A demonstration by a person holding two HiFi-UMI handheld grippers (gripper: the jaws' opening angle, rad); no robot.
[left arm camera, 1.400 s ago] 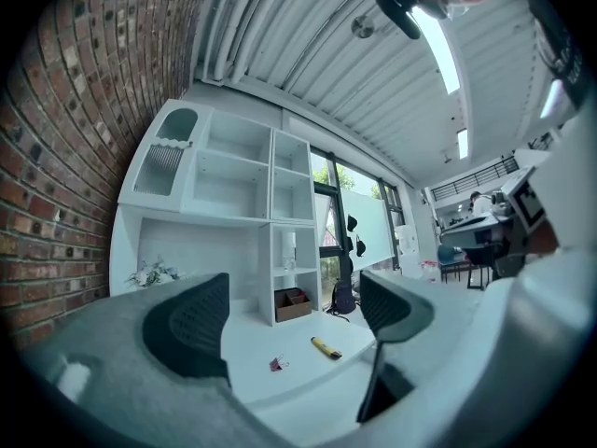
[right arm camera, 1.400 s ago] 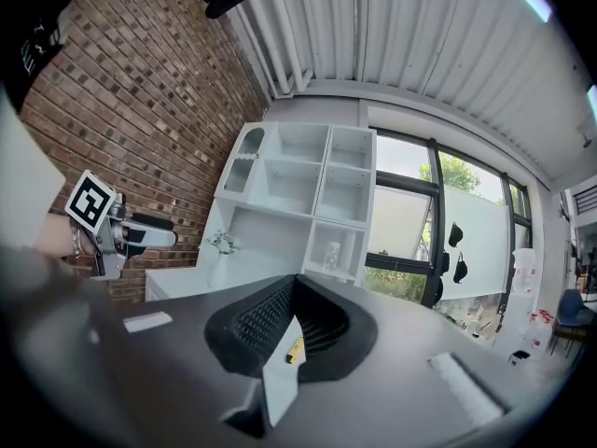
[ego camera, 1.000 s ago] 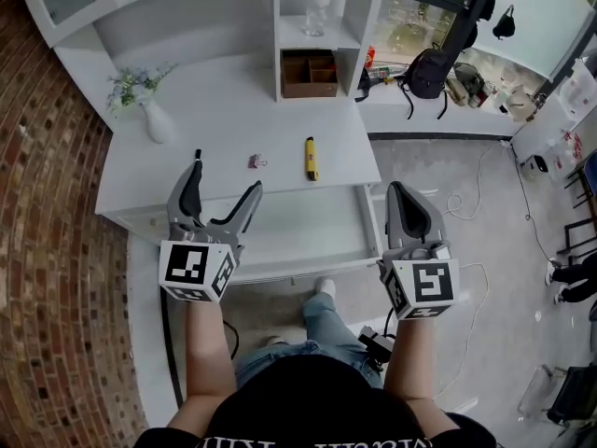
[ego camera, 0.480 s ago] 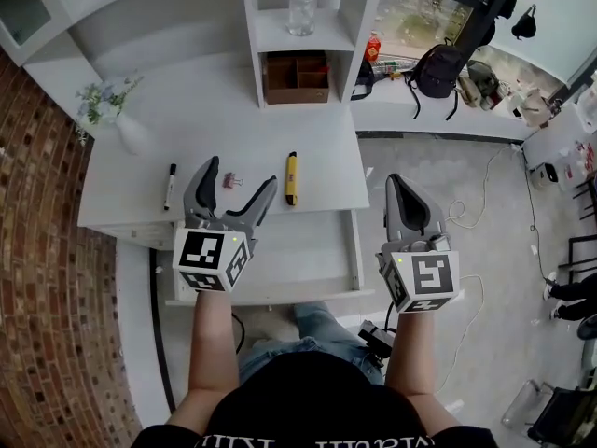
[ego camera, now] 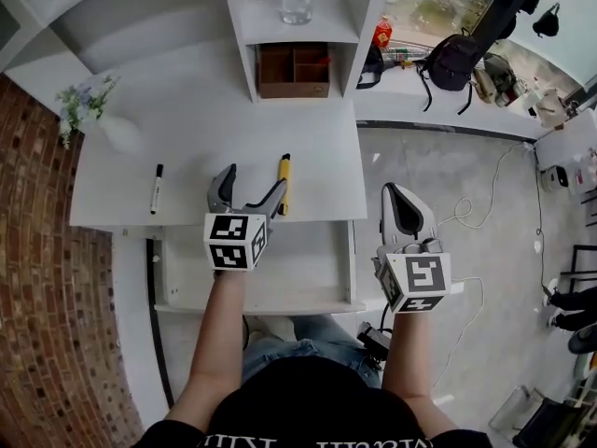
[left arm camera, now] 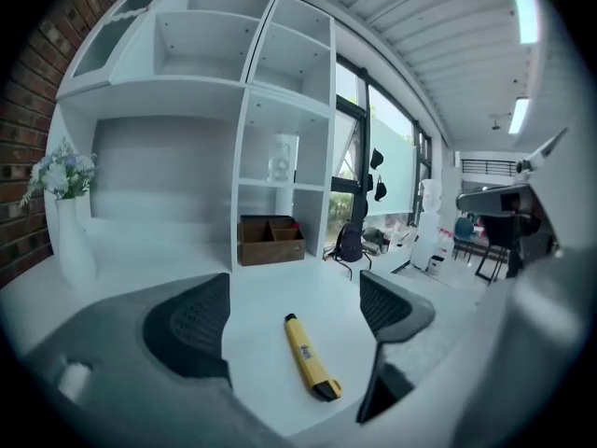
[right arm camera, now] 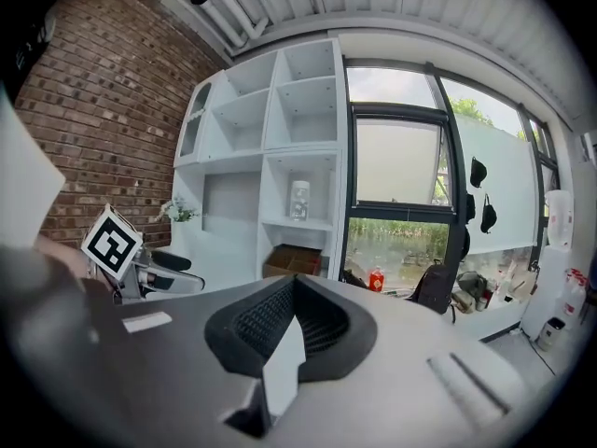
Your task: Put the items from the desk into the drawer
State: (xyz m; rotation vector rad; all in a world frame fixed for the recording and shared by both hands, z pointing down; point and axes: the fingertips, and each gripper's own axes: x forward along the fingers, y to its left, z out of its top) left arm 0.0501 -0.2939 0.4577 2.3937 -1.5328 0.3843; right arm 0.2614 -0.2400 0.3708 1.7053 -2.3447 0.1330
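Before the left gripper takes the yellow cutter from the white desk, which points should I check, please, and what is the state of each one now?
1. Left gripper jaws apart: ok, wide open, pads touching nothing.
2. Yellow plastic utility cutter lined up: ok, it lies on the white desk ahead between the jaws, untouched.
3. White drawer pulled out: ok.
4. Right gripper out of the way: ok, shut, empty, right of the drawer.
5. Cutter blade retracted: cannot tell.
6. Black marker pen stowed: not ok, it lies on the desk.
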